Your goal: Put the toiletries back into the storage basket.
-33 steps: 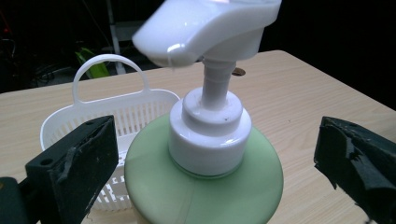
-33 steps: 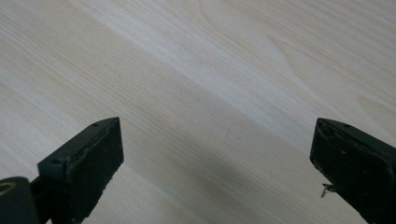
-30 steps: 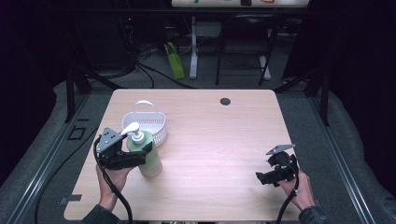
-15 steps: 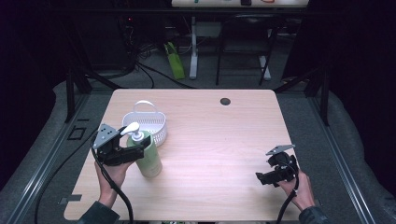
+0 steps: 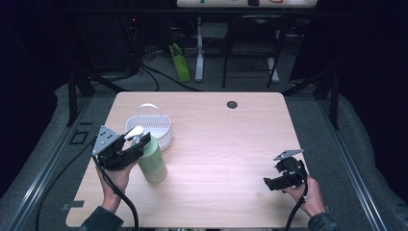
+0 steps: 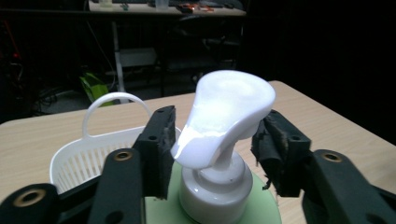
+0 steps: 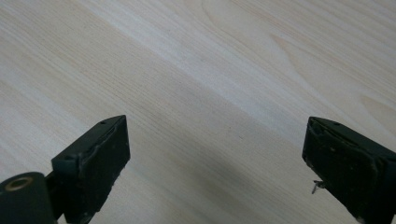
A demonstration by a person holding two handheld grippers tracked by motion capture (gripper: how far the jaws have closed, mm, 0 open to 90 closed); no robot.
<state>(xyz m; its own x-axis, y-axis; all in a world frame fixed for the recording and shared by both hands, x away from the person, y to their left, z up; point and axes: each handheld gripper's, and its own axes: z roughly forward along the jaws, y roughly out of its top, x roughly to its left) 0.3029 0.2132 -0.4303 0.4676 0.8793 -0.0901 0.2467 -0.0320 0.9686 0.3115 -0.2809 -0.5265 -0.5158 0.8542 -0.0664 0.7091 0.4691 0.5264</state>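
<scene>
A pale green bottle (image 5: 153,163) with a white pump head (image 6: 224,112) stands near the table's left front, just in front of a white basket (image 5: 161,126). My left gripper (image 5: 139,144) reaches it from the left. In the left gripper view its jaws stand on either side of the pump's neck, under the head, with small gaps, so my left gripper (image 6: 212,140) is open. My right gripper (image 5: 269,183) hovers low over bare wood at the front right. Its jaws are wide apart with nothing between them, as the right gripper view (image 7: 215,163) shows.
The white basket (image 6: 74,154) has a hoop handle and looks empty from the left gripper view. A small dark hole (image 5: 232,104) sits near the table's far edge. Chairs, table legs and cables stand in the dark beyond the table.
My left gripper has shifted slightly left at the pump. The bottle stays in place. My right gripper has not moved.
</scene>
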